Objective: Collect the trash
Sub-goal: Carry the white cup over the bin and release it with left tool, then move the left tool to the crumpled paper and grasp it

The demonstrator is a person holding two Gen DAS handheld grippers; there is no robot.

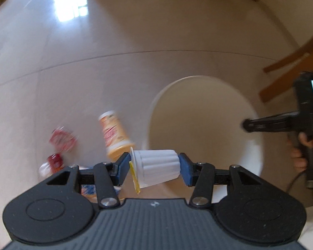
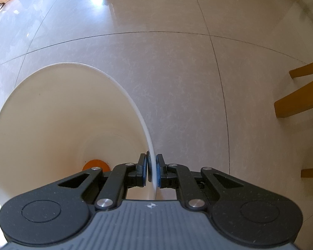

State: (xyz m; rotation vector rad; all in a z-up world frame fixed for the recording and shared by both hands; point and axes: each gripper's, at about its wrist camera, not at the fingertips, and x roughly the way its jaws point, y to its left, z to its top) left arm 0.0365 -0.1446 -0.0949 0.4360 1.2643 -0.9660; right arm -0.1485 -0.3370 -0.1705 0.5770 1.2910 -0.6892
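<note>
Left gripper: blue pads clamped on a white ribbed cup, lying sideways between them, its yellow-edged lid peeled partly open. White bin: round, open-topped, just beyond and right of the cup. Yellow tub: on the tiled floor, left of the bin (blurred). Red wrappers: further left, blurred. Right gripper: at the bin's right rim, held by a hand. Wooden chair legs: upper right.

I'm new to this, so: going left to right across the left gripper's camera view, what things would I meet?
Red wrappers → yellow cup → ribbed white cup in the left gripper → white bin → right gripper, a hand holding it.
</note>
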